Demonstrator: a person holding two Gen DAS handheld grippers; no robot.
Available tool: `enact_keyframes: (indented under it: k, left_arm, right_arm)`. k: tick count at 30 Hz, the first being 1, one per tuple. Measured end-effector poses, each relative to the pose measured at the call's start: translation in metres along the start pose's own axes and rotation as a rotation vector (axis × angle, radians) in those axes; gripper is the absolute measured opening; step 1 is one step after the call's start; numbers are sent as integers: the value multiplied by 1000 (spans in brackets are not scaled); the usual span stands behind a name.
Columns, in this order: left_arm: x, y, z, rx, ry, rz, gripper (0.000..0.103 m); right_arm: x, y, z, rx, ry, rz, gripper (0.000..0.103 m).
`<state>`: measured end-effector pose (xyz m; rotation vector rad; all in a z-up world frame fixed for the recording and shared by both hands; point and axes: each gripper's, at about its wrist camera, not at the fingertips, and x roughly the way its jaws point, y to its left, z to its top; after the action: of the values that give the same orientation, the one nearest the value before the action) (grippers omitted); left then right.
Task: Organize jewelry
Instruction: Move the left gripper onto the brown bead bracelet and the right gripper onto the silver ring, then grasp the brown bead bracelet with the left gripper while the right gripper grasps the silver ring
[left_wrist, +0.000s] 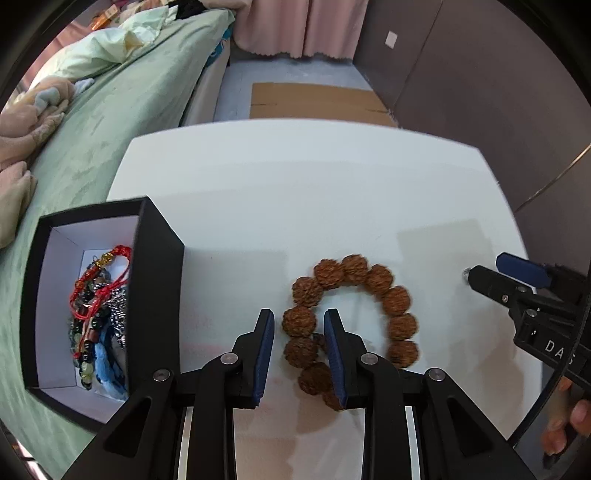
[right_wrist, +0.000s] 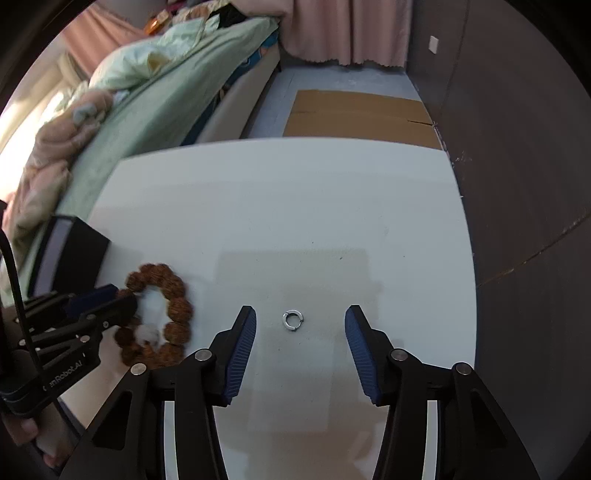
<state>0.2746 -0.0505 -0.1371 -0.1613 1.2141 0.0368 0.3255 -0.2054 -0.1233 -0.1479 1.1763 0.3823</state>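
Observation:
A bracelet of large brown knobbly beads (left_wrist: 369, 280) lies on the white table (left_wrist: 295, 192). My left gripper (left_wrist: 300, 325) is open, its two fingers straddling the bracelet's left side. It also shows in the right wrist view (right_wrist: 173, 295). A small silver ring (right_wrist: 293, 319) lies on the table between the fingers of my open right gripper (right_wrist: 300, 325). The right gripper shows at the right edge of the left wrist view (left_wrist: 495, 273). A black box (left_wrist: 159, 266) at the table's left holds several bracelets (left_wrist: 96, 314).
A bed with a green sheet (left_wrist: 92, 147) runs along the left of the table. Flat cardboard (left_wrist: 317, 101) lies on the floor beyond the far edge. A dark wall (right_wrist: 517, 184) stands to the right.

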Motion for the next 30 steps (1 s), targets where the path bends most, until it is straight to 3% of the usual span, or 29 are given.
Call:
enact_keyframes:
  k: [2, 7, 17, 19, 20, 23, 30]
  left_arm:
    - [0, -1, 0, 15, -14, 14, 28]
    - [2, -6, 1, 61, -28, 48, 20]
    - [-16, 1, 3, 52, -66, -13, 20]
    - [-24, -1, 3, 52, -80, -28, 20]
    - [-29, -1, 3, 53, -89, -33, 20]
    - [-43, -1, 3, 55, -113, -42, 20]
    - [-79, 5, 8, 50, -171, -55, 20]
  right_arm:
    - [5, 1, 1, -14, 17, -4, 38]
    - [12, 0, 4, -36, 34, -6, 35]
    - [11, 16, 3, -144, 39, -66, 34]
    - [11, 19, 2, -164, 38, -76, 28]
    - [10, 22, 2, -178, 43, -75, 15]
    - [9, 32, -2, -222, 47, -90, 14]
    - [0, 16, -8, -139, 33, -7, 14]
